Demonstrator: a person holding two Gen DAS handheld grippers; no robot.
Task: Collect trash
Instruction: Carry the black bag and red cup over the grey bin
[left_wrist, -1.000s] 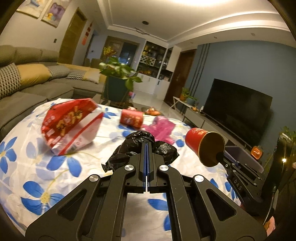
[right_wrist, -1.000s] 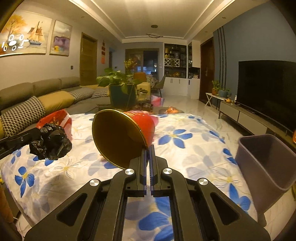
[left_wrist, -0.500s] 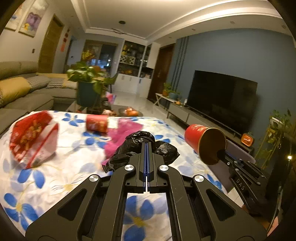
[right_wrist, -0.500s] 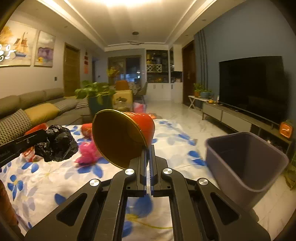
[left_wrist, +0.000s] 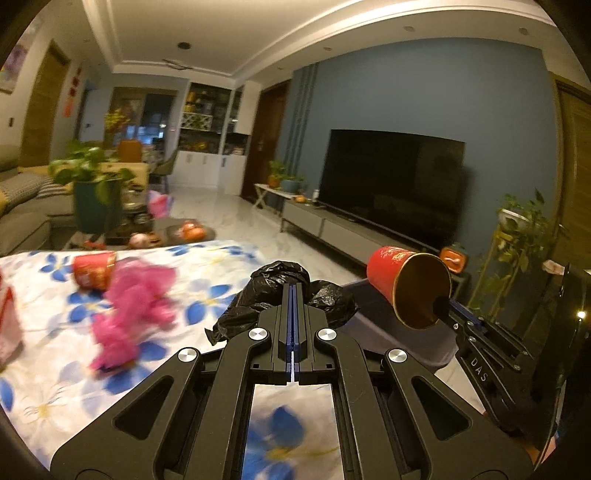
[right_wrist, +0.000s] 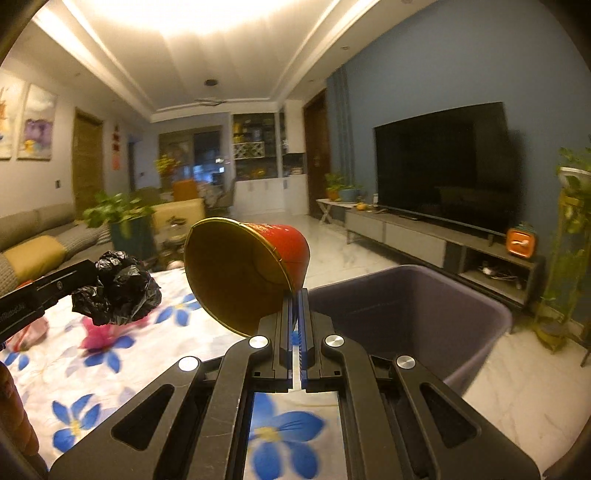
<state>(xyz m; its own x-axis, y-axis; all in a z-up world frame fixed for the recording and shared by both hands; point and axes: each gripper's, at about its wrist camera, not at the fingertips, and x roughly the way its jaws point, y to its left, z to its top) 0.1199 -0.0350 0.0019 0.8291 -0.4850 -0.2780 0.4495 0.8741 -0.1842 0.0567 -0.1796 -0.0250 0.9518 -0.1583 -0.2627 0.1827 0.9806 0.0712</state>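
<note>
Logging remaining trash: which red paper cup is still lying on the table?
The red cup lying on its side beside the pink wad; the other red cup is pinched in the right gripper.

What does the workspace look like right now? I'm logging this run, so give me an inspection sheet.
Surface: blue-flowered white tablecloth.
Job's things: crumpled black plastic bag and red paper cup with gold lining, both held; grey plastic bin beside the table.
Clutter: pink crumpled wrapper, red can lying on its side.
Grippers: left tool shut on bag; right tool shut on cup rim.
Cables: nothing seen.
Surroundings: black television, sofa.
</note>
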